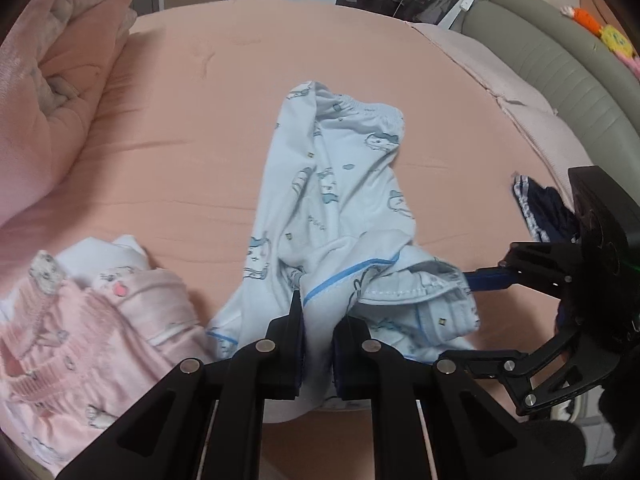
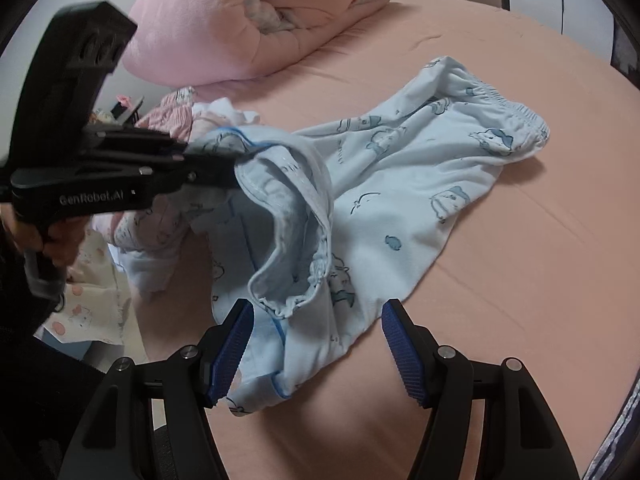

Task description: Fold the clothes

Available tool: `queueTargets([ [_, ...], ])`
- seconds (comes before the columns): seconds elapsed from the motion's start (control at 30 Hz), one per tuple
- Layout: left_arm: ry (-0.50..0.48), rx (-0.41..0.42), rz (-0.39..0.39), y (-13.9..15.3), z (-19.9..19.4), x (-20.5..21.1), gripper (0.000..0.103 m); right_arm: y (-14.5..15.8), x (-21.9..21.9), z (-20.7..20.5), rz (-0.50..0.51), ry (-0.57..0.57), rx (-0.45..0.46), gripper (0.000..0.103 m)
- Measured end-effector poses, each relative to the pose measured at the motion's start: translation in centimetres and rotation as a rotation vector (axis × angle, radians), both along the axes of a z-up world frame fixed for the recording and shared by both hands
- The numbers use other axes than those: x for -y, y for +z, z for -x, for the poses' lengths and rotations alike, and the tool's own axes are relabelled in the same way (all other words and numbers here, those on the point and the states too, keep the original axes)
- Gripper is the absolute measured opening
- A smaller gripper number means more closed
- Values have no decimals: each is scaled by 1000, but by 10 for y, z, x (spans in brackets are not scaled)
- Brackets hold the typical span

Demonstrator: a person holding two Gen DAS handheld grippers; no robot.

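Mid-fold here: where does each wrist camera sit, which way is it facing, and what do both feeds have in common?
Left wrist: on the left gripper, looking down its fingers, shut on the light blue pajama pants; the right gripper enters at right.
Right wrist: on the open right gripper, over the same pants; the left gripper and a hand show at left.
Shared: pants, pink bed sheet, pink clothes pile.

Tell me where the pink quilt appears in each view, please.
Left wrist: the pink quilt is piled at the upper left edge.
Right wrist: it lies at top centre, behind the left gripper.
Shared landmark: the blue pyjamas, spread mid-bed in both views.
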State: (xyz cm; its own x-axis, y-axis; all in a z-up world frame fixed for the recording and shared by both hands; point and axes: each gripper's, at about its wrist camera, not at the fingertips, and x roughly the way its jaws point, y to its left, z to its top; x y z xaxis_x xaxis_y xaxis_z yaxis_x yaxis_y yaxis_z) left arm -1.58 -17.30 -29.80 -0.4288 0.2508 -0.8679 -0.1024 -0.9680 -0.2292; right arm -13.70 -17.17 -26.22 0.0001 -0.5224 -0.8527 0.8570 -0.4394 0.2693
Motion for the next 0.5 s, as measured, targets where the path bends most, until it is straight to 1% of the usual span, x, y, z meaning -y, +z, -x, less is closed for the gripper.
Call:
queueTargets([
  [0.1, -4, -7, 38, 0, -2, 6, 9, -3, 3, -6, -13, -23, -51, 66],
  [0.27, 2, 4, 67, -4, -9, 17, 9, -14, 10, -10, -70, -46, -49, 65],
  [0.33, 1, 14, 75, -7, -11, 20, 9, -16, 9, -10, -75, -57, -40, 53],
  [0.37, 3, 17, 81, -8, -13, 21, 9, -16, 7, -9, -70, -64, -34, 51],
  [0.43, 1, 23, 84, -11, -15, 22, 9, -14, 3, -8, -55, -81, -28, 49],
  [0.47, -1, 26, 85, -12, -16, 22, 9, -13, 0, -7, -46, -91, -26, 43],
  [0.5, -3, 29, 89, -14, -17, 22, 9, -12, -2, -5, -38, -103, -20, 41],
])
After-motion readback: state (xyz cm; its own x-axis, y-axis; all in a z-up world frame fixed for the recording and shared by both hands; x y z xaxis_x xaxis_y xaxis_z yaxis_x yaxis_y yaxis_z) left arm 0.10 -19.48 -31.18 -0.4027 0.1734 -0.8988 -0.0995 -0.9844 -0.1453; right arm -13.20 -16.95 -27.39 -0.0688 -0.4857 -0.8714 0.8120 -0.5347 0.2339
